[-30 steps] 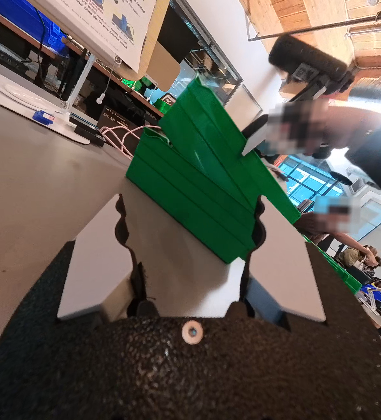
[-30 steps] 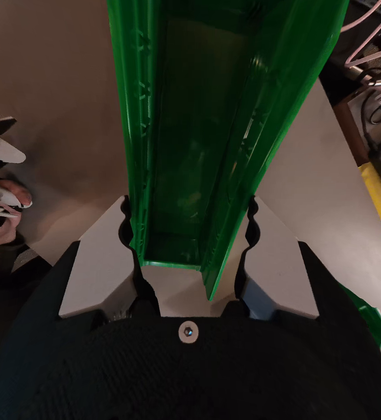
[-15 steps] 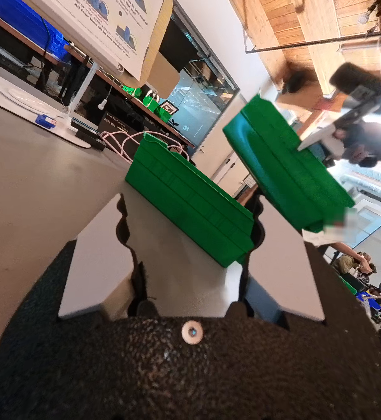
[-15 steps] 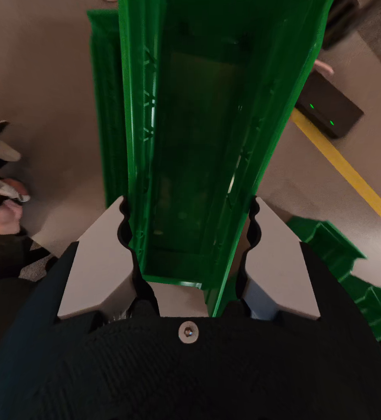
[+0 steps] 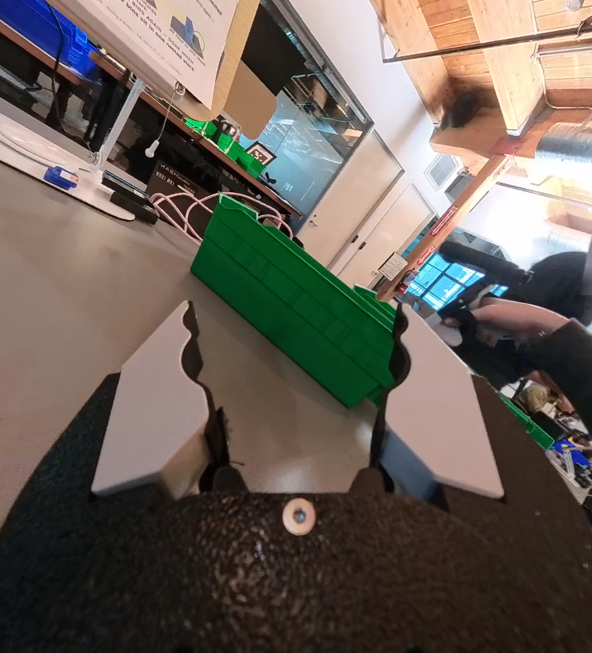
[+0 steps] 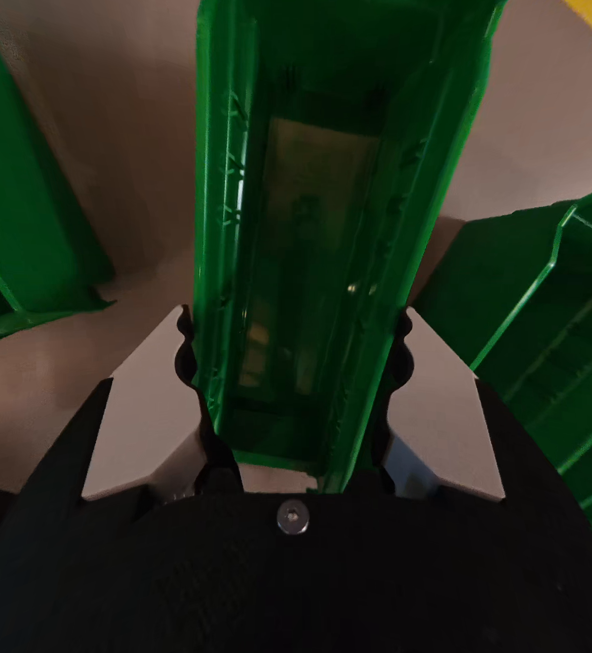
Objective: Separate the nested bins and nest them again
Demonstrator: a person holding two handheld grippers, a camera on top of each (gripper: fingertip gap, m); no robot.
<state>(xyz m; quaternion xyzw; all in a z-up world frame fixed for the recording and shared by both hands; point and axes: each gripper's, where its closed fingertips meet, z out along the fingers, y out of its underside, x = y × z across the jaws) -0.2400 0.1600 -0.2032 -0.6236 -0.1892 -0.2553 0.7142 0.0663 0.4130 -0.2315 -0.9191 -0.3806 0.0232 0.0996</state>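
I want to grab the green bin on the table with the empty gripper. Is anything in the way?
Nothing visible is. The left gripper is open, and only bare table lies between its fingers and the green bin.

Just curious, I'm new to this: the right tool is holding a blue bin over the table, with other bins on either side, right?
Not quite: the bin in the right tool is green, not blue, as the right wrist view shows. The rest holds.

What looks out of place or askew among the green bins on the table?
Nothing looks damaged or spilled. The right gripper holds one green bin between its fingers. Two more bins on the table, one left and one right, lie at different angles, as expected mid-task.
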